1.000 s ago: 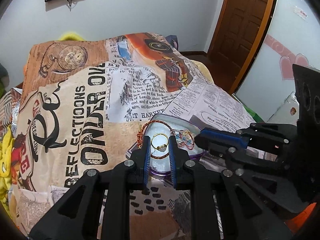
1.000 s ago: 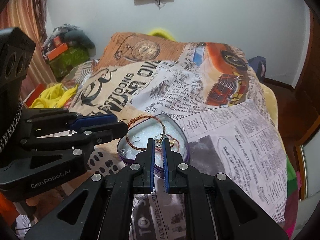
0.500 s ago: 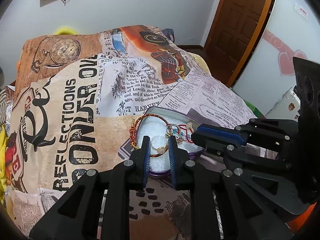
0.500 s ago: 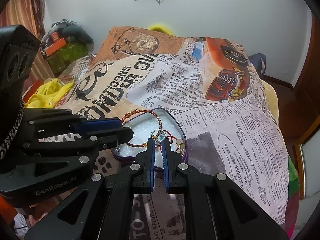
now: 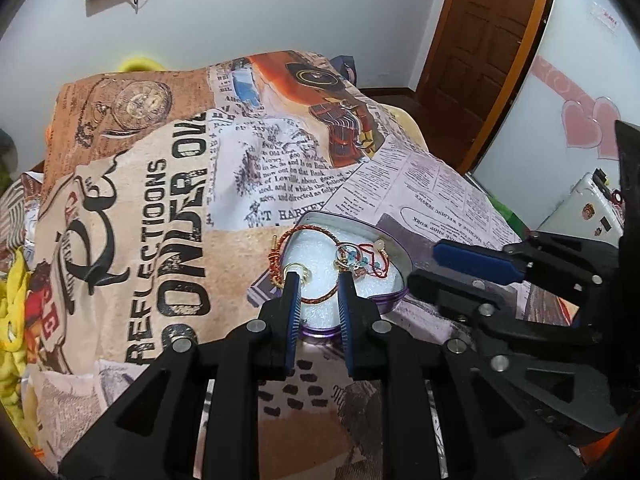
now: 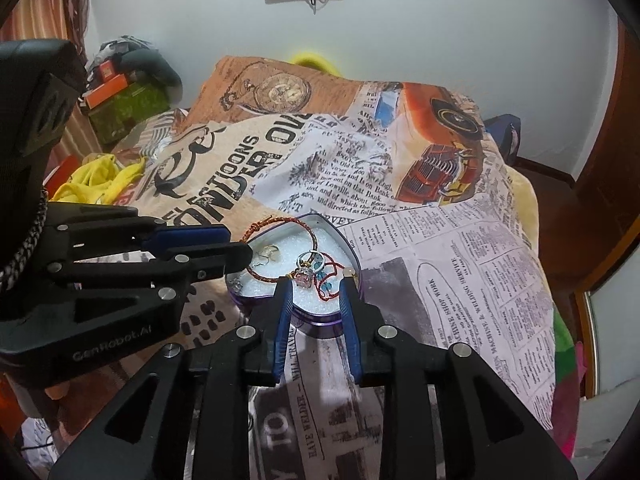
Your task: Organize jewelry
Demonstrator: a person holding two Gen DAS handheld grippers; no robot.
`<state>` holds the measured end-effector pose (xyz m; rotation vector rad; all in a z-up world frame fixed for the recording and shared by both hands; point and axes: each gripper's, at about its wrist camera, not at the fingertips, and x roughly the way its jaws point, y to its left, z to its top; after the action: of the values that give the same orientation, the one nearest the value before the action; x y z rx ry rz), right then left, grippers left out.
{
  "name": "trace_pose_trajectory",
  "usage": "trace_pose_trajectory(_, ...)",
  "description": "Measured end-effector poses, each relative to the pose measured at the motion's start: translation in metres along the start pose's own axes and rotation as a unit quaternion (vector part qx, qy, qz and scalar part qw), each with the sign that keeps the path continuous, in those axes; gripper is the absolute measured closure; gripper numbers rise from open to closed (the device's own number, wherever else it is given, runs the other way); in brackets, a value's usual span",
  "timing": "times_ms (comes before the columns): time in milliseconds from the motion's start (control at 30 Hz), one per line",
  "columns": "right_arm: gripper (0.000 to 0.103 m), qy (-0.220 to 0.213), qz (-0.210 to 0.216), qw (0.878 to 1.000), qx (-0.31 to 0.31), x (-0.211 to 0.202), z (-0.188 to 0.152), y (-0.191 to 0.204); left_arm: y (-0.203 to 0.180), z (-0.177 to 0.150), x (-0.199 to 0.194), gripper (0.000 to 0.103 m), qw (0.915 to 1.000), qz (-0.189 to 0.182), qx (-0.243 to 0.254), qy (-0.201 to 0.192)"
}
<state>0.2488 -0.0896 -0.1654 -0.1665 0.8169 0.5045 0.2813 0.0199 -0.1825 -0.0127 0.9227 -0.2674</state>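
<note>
A purple heart-shaped tin (image 5: 394, 250) (image 6: 352, 254) with a white foam floor lies on the printed bedspread. In it lie a braided orange bracelet (image 5: 310, 232) (image 6: 280, 222), a gold ring (image 5: 298, 268) (image 6: 270, 252), and a tangle of rings, blue beads and red cord (image 5: 362, 260) (image 6: 316, 270). My left gripper (image 5: 318, 278) is open over the tin's near edge, beside the gold ring. My right gripper (image 6: 316, 286) is open and empty, its fingers either side of the tangle.
The bedspread (image 5: 160, 184) covers the whole bed. Yellow cloth (image 6: 96, 184) and boxes (image 6: 120, 104) lie at the left. A wooden door (image 5: 484, 40) stands at the right, and a white case (image 5: 580, 212) lies beside the bed.
My right gripper has opened from shut and let the ring tangle drop into the tin. My left gripper has stayed open over the tin's edge.
</note>
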Motion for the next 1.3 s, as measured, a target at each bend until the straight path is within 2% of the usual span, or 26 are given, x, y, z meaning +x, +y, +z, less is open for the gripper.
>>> trace_pose_trajectory(167, 0.081, -0.006, -0.004, 1.000, 0.001, -0.012, -0.002, 0.003, -0.004, -0.003, -0.020, 0.083, 0.9999, 0.004, 0.002, -0.013)
trace_pose_trajectory(233, 0.081, -0.007, -0.005, 1.000, 0.001, -0.017, -0.003, 0.004, -0.006, -0.005, -0.030, 0.075, 0.9997, 0.010, 0.003, -0.021)
trace_pose_trajectory(667, 0.080, -0.006, -0.001, 1.000, -0.007, -0.044, -0.022, 0.015, -0.012, -0.026, -0.070, 0.069, 0.9992, 0.025, 0.010, -0.030)
trace_pose_trajectory(1300, 0.080, 0.081, 0.030, 0.996, -0.018, -0.003, -0.065, 0.044, -0.011, -0.077, -0.051, 0.067, 0.9990, 0.022, 0.017, 0.034)
